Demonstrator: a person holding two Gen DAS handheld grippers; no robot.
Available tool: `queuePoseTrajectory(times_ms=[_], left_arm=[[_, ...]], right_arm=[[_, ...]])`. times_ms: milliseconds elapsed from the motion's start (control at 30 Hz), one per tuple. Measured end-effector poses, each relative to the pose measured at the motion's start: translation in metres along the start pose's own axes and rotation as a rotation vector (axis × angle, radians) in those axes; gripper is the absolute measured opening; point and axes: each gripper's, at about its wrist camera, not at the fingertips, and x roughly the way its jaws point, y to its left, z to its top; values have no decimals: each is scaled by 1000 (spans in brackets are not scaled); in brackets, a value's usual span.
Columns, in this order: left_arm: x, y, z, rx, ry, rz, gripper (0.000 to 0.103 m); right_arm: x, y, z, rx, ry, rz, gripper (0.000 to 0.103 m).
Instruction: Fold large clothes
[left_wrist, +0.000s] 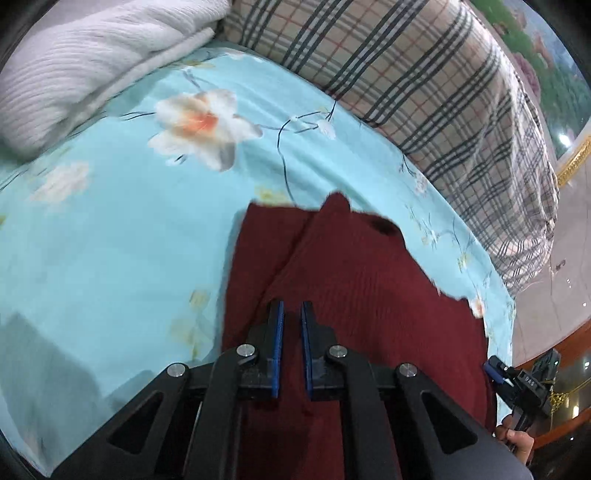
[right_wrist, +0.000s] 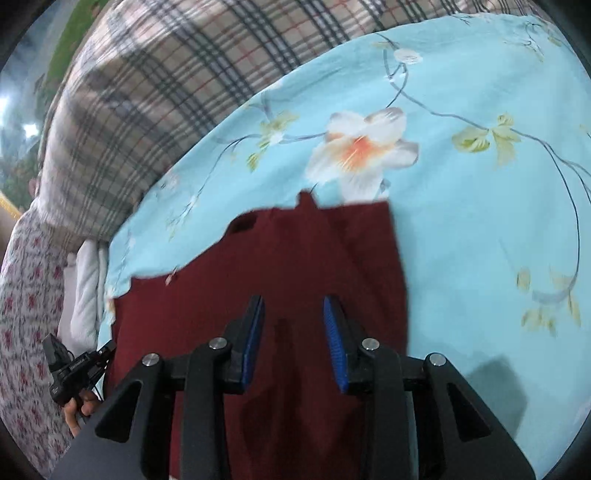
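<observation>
A dark red ribbed knit garment (left_wrist: 351, 295) (right_wrist: 295, 251) lies flat on the light blue floral sheet (left_wrist: 110, 240) (right_wrist: 480, 221), with a crease running down it. My left gripper (left_wrist: 293, 304) hovers over its middle. Its blue pads stand almost together with a thin slit, and I see no cloth pinched between them. My right gripper (right_wrist: 294, 301) is over the same garment, open, with nothing between its pads. Each gripper appears in the other's view at the garment's side edge: the right gripper (left_wrist: 495, 369), the left gripper (right_wrist: 105, 350), each held by a hand.
A plaid quilt (left_wrist: 406, 74) (right_wrist: 166, 74) is bunched along the far side of the bed. A folded white blanket (left_wrist: 74, 62) lies at the far left. The bed's edge drops to a pale floor (left_wrist: 576, 258). A pink floral cloth (right_wrist: 26, 314) hangs beside the bed.
</observation>
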Motion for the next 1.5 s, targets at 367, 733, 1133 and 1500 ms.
queuePoseTrajectory(times_ms=[367, 733, 1133, 1500], left_arm=[[-87, -20, -128, -9, 50, -51, 54], [-62, -19, -142, -124, 26, -91, 92], [-24, -13, -97, -197, -64, -31, 20], [-73, -119, -76, 60, -161, -147, 16]], right_arm=[[-29, 60, -69, -71, 23, 145, 34], [-23, 69, -123, -36, 68, 191, 30], [25, 149, -91, -238, 123, 161, 15], [75, 154, -95, -330, 273, 67, 9]])
